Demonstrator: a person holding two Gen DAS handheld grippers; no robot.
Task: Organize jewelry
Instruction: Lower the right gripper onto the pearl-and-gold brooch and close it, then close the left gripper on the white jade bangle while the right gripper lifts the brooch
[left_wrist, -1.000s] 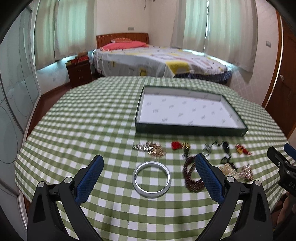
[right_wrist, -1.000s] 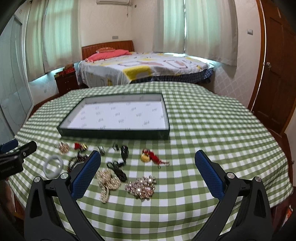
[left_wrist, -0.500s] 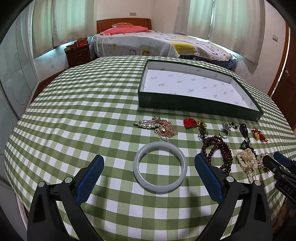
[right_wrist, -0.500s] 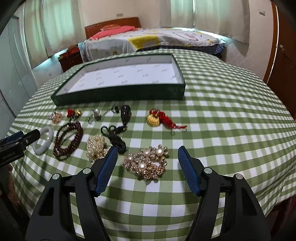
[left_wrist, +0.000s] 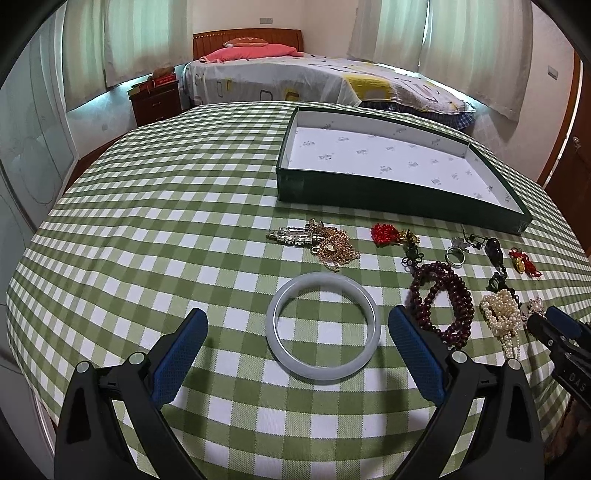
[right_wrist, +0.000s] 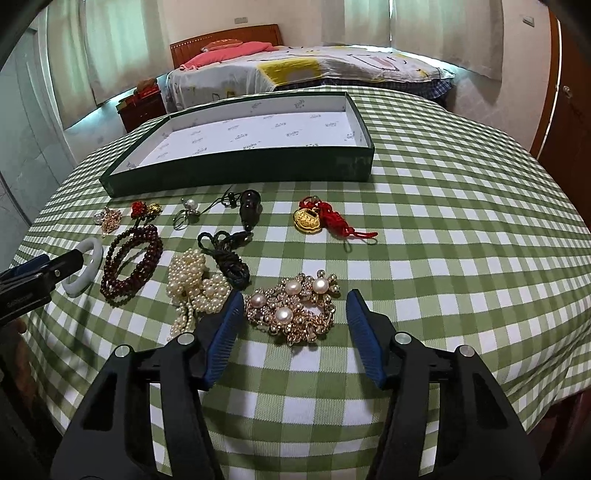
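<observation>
A pale jade bangle (left_wrist: 321, 371) lies flat on the green checked tablecloth, and my left gripper (left_wrist: 298, 320) stands open with a pad on either side of it, not touching. In the right wrist view a gold brooch with pearls (right_wrist: 295, 306) lies between the pads of my right gripper (right_wrist: 294, 297). Its jaws are closing, with a small gap still showing on each side. The dark green tray (right_wrist: 240, 173) with a white lining stands empty behind the row of jewelry.
Dark red beads (right_wrist: 110, 273), a pearl cluster (right_wrist: 192, 277), a black cord pendant (right_wrist: 251, 206), a gold lock on red cord (right_wrist: 310, 219) and a gold chain (left_wrist: 332, 247) lie scattered. The round table's edge is close below both grippers. A bed stands behind.
Both grippers have sunk closer to the table. The right jaws have narrowed around the pearl brooch. The left jaws stayed wide, now framing the bangle.
</observation>
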